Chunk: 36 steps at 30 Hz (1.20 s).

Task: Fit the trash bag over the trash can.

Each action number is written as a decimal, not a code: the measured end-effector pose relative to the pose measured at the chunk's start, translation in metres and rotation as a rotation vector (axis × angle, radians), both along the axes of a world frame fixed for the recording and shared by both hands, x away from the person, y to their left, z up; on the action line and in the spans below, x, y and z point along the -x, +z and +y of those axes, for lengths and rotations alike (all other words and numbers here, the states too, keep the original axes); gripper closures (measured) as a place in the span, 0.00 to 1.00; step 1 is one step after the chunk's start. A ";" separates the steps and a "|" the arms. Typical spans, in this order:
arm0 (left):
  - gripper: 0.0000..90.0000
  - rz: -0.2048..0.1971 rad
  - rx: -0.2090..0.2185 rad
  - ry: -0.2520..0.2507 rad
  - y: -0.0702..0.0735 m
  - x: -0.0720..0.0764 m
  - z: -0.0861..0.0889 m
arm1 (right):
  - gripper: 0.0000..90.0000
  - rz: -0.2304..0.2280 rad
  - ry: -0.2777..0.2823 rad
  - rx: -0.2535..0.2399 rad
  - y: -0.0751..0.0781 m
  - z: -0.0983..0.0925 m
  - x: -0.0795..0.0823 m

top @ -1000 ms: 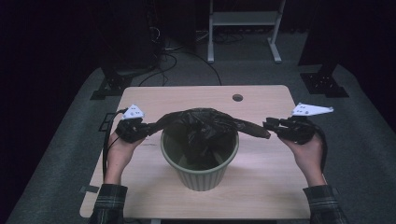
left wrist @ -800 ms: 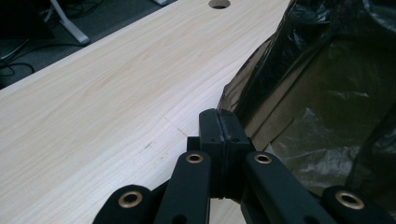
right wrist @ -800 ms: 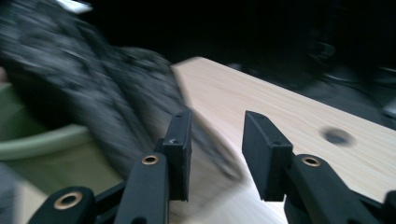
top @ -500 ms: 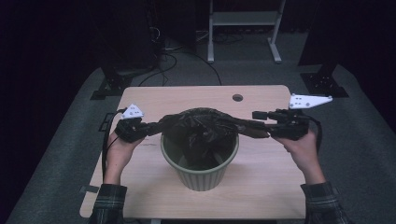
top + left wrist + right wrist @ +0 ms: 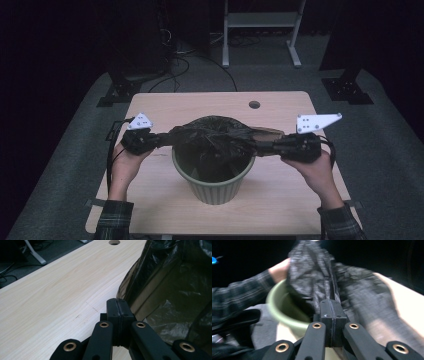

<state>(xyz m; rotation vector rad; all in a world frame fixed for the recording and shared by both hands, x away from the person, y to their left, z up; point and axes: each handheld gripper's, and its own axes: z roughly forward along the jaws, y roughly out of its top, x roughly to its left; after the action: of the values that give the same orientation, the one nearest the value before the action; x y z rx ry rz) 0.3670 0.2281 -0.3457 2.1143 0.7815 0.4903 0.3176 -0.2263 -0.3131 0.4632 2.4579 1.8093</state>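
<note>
With both the left gripper and right gripper clamped on the crinkled black plastic bin liner, spread its mouth evenly and lower it around the ribbed green plastic bin's rim, keeping the pull gentle.

I see my black left gripper and right gripper, brass-riveted links, grey three-cornered plates, black cables, plaid sleeves.

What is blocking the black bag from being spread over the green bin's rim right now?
Nothing visible. The black bag hangs stretched above the green bin, pinched at either end by the left gripper and the right gripper. The rim is bare all around, with nothing beside it on the table.
</note>
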 end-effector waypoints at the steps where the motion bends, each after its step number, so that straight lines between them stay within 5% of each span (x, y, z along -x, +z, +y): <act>1: 1.00 -0.001 0.001 -0.003 0.000 0.002 0.000 | 1.00 -0.004 0.012 0.001 -0.003 0.000 0.007; 6: 1.00 -0.004 -0.010 -0.009 -0.002 0.008 -0.001 | 1.00 0.003 0.085 0.024 -0.021 0.006 0.042; 12: 1.00 -0.007 -0.005 -0.001 -0.001 0.009 0.002 | 1.00 0.042 0.138 0.058 -0.041 0.016 0.057; 21: 1.00 -0.002 -0.013 0.001 -0.004 0.008 0.002 | 1.00 0.101 0.222 0.159 -0.076 0.053 0.065; 27: 1.00 0.000 -0.014 -0.004 -0.005 0.005 -0.001 | 1.00 0.144 0.236 0.159 -0.094 0.062 0.062; 36: 1.00 0.012 -0.045 0.030 -0.011 0.000 0.003 | 1.00 0.125 0.257 0.204 -0.102 0.085 0.065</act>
<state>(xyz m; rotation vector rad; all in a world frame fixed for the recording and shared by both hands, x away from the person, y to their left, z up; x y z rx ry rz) 0.3673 0.2313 -0.3564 2.1512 0.8178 0.5158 0.2530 -0.1408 -0.4153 0.2630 2.8665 1.6263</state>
